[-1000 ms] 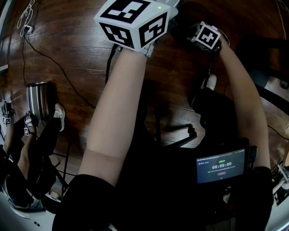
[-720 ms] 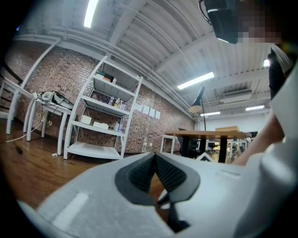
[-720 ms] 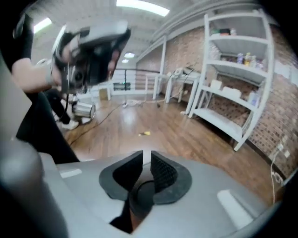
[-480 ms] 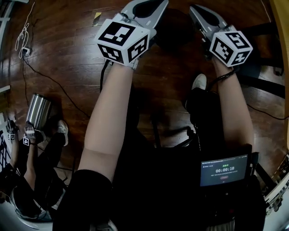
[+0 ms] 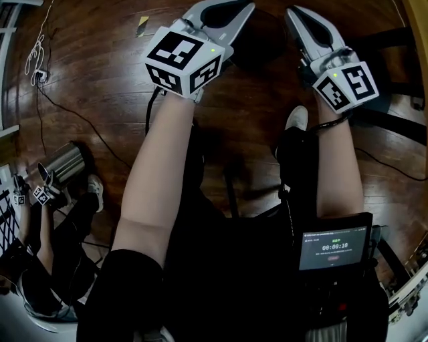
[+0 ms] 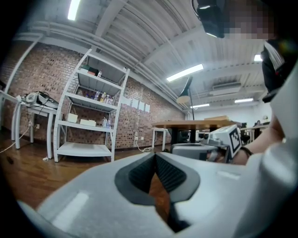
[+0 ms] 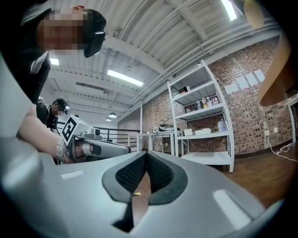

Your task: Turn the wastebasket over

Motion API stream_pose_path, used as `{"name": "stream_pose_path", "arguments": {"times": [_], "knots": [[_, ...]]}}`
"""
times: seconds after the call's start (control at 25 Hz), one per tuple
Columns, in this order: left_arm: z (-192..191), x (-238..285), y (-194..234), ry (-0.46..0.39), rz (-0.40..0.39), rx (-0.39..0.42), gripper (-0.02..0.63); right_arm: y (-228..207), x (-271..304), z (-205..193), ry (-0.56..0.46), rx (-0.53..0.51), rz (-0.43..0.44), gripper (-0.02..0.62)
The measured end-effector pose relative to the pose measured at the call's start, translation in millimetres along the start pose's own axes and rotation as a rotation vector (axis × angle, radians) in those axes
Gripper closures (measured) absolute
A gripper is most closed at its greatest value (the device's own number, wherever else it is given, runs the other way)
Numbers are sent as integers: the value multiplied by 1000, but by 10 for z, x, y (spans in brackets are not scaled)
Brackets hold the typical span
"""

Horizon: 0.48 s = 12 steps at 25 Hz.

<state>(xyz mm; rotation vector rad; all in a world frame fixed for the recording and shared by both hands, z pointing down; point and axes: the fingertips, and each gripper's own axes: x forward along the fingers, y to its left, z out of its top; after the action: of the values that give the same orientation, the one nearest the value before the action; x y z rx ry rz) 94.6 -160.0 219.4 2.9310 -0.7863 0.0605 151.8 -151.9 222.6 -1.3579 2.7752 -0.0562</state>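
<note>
Both grippers are held out level over the wooden floor, side by side. My left gripper (image 5: 249, 7) (image 6: 154, 155) is shut, pads meeting at the tip with nothing between them. My right gripper (image 5: 289, 11) (image 7: 145, 152) is shut and empty as well. Each gripper view shows the other gripper alongside. A shiny steel wastebasket (image 5: 67, 162) lies tilted on the floor at the far left of the head view, well away from both grippers. Another person's small marker-bearing grippers (image 5: 41, 194) are right next to it.
A black cable (image 5: 87, 107) runs across the floor toward the wastebasket. A yellow scrap (image 5: 142, 23) lies ahead. Black furniture legs (image 5: 394, 120) stand at the right. White shelving (image 6: 88, 116) and a wooden table (image 6: 195, 124) stand against the brick wall. A timer screen (image 5: 334, 248) hangs at my chest.
My right gripper has come up toward the camera and now points forward beside the left. The left gripper shifted slightly. The steel wastebasket at the left went from upright to tilted.
</note>
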Motion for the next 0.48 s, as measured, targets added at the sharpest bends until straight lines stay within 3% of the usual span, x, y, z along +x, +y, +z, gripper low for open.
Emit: {"name": "stream_pose_path", "arguments": {"times": [0.2, 0.48], "knots": [[-118, 57, -37, 11, 7, -11, 603, -37, 6, -128, 15, 17, 20, 584], [-229, -27, -1, 27, 11, -11, 603, 248, 110, -270, 63, -27, 90, 584]]}}
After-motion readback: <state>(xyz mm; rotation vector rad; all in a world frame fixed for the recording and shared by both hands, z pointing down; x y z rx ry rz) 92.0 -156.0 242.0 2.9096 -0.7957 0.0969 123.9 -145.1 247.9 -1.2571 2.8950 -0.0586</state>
